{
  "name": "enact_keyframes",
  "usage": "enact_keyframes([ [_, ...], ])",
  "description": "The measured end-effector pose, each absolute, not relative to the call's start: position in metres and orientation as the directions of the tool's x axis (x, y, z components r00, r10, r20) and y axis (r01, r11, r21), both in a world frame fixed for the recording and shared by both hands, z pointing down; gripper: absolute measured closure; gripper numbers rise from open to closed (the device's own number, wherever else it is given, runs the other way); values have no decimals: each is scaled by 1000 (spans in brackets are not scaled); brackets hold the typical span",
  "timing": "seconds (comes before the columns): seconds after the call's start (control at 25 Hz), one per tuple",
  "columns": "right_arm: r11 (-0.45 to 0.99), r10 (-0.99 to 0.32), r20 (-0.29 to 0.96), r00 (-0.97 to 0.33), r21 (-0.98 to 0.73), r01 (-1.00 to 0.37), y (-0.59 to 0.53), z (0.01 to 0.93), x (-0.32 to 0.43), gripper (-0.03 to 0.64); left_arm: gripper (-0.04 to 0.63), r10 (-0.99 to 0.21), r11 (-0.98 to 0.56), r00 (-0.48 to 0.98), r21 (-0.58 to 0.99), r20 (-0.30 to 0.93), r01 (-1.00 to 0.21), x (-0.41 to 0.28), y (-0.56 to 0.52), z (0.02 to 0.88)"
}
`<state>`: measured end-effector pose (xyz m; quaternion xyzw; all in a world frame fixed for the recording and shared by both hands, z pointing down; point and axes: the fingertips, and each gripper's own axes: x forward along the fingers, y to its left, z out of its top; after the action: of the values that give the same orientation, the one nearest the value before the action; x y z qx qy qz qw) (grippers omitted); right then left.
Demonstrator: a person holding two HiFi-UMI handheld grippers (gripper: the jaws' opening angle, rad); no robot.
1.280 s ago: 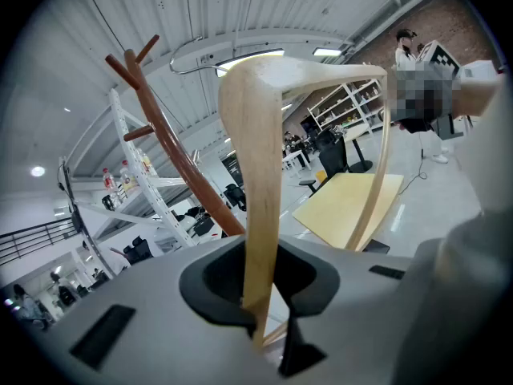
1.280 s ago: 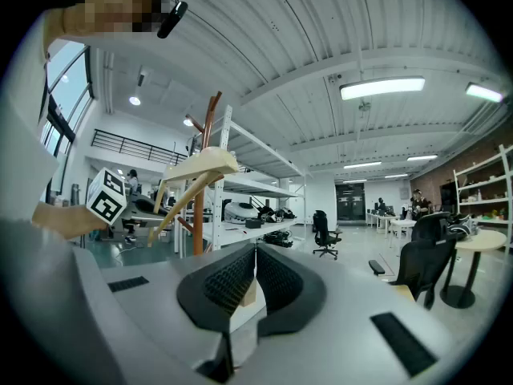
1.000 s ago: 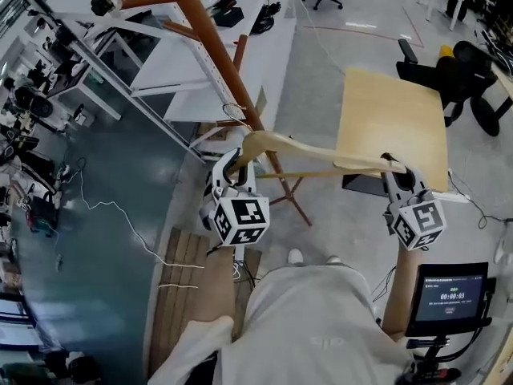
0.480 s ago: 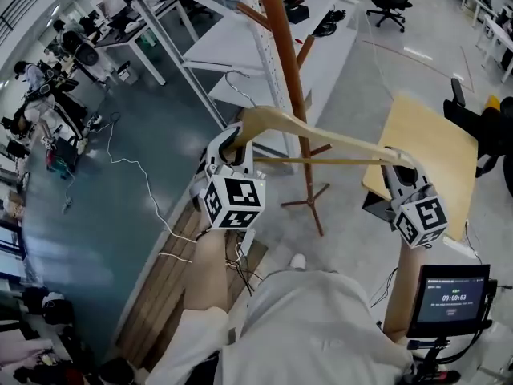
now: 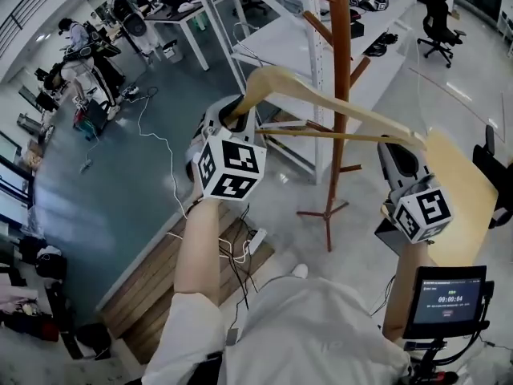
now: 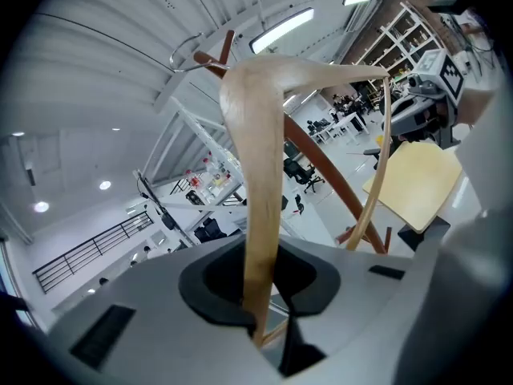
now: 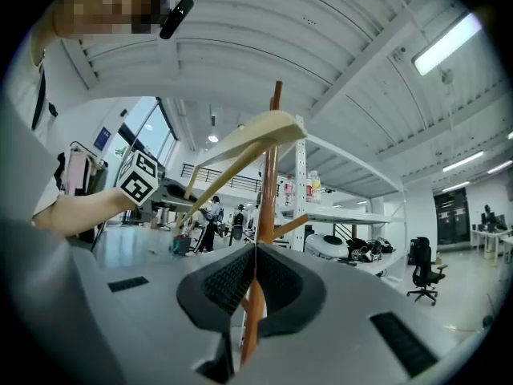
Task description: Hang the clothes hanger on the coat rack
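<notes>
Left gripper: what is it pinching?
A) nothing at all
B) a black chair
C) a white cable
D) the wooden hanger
D: in the left gripper view, the left gripper has its jaws shut on one arm of the wooden hanger, which rises straight out from between them.

Your clothes hanger point(image 5: 321, 95) was pale, cream-coloured wood, and the coat rack point(image 5: 340, 54) a reddish brown. Your left tongs point(image 5: 235, 117) and right tongs point(image 5: 398, 149) were grey with black pads, each bearing a white cube printed with black square markers. The floor point(image 5: 104, 199) was dark teal.
</notes>
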<state>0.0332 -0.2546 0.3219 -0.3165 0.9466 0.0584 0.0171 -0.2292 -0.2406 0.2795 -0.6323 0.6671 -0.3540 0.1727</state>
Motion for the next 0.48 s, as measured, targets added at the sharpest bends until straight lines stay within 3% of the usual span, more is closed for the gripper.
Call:
enact_keyframes([
  [0.48, 801, -582, -98, -808, 104, -589, -258, 289, 9, 604, 531, -975, -91, -80, -703, 206, -706, -237, -265, 201],
])
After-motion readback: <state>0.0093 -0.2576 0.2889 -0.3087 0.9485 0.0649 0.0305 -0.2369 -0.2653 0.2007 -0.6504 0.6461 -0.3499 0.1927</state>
